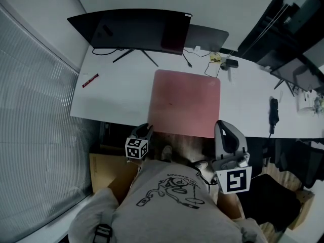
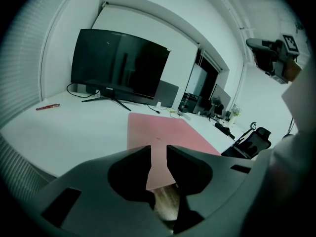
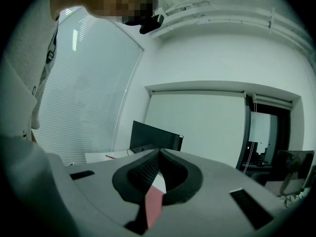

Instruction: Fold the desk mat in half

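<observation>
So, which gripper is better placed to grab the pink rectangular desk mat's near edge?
Left. The left gripper is open, aimed at the near edge of the pink rectangular desk mat; the right gripper is shut, held high.

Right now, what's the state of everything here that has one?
desk mat: flat, unfolded, near edge just past the desk edge
monitor: screen dark
left tongs: open, nothing gripped
right tongs: shut, empty
</observation>
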{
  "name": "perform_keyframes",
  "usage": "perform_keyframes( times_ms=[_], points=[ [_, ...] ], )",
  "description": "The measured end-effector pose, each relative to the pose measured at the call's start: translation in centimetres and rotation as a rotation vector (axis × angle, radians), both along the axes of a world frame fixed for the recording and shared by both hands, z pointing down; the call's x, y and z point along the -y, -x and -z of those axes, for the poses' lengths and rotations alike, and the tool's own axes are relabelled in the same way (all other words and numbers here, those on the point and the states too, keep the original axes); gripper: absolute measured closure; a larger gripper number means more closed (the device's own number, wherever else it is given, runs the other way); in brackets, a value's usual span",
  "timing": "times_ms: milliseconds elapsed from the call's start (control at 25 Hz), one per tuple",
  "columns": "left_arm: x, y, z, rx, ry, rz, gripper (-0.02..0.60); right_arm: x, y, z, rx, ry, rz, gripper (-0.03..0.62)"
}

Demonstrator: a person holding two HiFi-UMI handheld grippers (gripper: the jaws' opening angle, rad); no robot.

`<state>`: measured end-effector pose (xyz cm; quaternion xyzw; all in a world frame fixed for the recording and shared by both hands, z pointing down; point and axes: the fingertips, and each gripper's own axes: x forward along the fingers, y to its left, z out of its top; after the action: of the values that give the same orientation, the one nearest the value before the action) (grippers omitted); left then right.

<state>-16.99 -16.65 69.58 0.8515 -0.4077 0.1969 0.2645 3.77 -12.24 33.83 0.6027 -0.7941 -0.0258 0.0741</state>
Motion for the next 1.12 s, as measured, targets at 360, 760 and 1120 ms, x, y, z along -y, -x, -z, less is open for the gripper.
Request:
perform_keyframes(
  times_ms=[360,760,1120],
  points=[
    [-1.0,1.9,-5.3,-0.003,0.13,0.071,0.472,0.1,0.3,-0.5,0.002,0.008,0.011,0.586],
    [-1.9,2.4,-10.2,-0.142,0.355,0.148,0.444,0.5,0.7,-0.7,0.005,0.013,0.02,0.586],
    [-1.5,2.1,-12.5,-0.318,0.5,0.223,0.41,0.6,0.8,-1.3,0.0,0.031,0.023,0.586]
  ],
)
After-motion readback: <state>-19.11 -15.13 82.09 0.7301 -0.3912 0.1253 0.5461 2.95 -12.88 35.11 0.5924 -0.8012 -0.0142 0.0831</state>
